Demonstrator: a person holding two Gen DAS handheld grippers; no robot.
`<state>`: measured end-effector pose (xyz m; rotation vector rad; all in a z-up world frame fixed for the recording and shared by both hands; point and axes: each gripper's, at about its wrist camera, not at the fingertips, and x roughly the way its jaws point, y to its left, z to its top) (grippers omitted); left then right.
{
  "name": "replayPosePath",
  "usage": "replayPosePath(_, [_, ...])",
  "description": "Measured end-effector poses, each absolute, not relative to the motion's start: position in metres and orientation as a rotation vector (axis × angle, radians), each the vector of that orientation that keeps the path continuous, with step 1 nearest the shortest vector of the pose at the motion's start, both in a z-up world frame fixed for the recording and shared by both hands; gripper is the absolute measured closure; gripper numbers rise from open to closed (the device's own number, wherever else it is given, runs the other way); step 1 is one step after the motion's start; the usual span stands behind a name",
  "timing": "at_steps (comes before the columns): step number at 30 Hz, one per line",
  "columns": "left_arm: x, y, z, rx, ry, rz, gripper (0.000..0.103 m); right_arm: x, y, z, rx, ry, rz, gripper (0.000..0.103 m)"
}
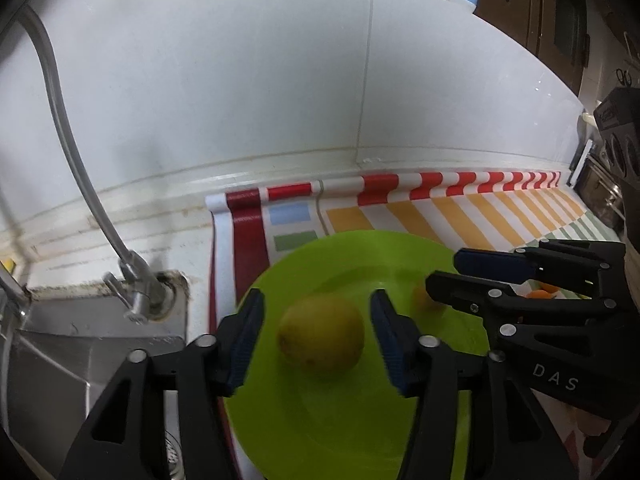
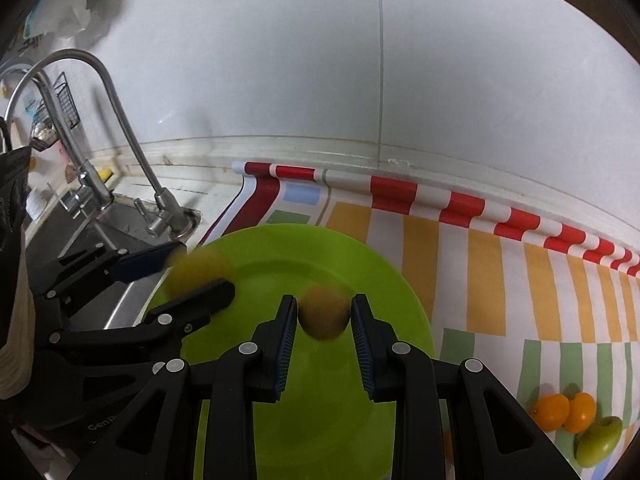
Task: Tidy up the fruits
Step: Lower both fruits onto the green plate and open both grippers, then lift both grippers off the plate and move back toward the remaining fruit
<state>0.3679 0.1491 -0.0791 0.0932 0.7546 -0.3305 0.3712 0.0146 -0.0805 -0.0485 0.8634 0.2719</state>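
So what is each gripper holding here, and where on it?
The right gripper clamps a small orange fruit by its sides, over the green plate. The left gripper holds nothing; the yellow fruit sits untouched between its pads.

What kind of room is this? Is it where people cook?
Most likely a kitchen. A metal faucet curves over a steel sink set into a white tiled counter. Beside the sink, a green plate of fruit sits on a striped cloth.
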Motion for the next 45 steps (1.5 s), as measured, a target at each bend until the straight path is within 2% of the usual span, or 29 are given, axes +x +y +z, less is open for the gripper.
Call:
replayPosePath(3, [0.366, 0.153, -0.076, 0.099, 0.74, -0.304, 0.038, 0.373, 0.011, -0.08, -0.026, 0.872, 0.259, 0.066])
replayPosePath(7, [0.354, 0.156, -0.07, 0.101, 0.726, -0.293, 0.033, 0.363, 0.008, -0.072, -0.021, 0.854, 0.255, 0.064])
replayPosePath(9, [0.345, 0.156, -0.065, 0.111, 0.706, -0.276, 0.033, 0.356, 0.007, -0.067, -0.035, 0.833, 0.246, 0.056])
replayPosePath(11, [0.338, 0.159, -0.061, 0.108, 0.694, -0.261, 0.03, 0.348, 0.004, -0.061, -0.042, 0.807, 0.226, 0.052])
replayPosePath(17, [0.314, 0.162, -0.044, 0.089, 0.666, -0.216, 0.027, 0.326, -0.01, -0.044, -0.025, 0.76, 0.197, 0.048])
replayPosePath(25, [0.275, 0.156, -0.018, 0.064, 0.627, -0.169, 0.023, 0.289, -0.025, -0.026, -0.018, 0.707, 0.222, 0.048])
replayPosePath(29, [0.252, 0.146, -0.006, 0.065, 0.597, -0.157, 0.019, 0.264, -0.036, -0.018, -0.018, 0.678, 0.228, 0.038])
replayPosePath(36, [0.212, 0.13, 0.01, 0.063, 0.556, -0.143, 0.013, 0.225, -0.062, -0.002, 0.001, 0.622, 0.204, 0.03])
replayPosePath(39, [0.196, 0.122, 0.014, 0.064, 0.548, -0.14, 0.009, 0.21, -0.074, 0.003, 0.005, 0.61, 0.192, 0.027])
replayPosePath(45, [0.175, 0.105, 0.017, 0.074, 0.535, -0.14, 0.008, 0.184, -0.096, 0.007, 0.012, 0.592, 0.168, 0.025])
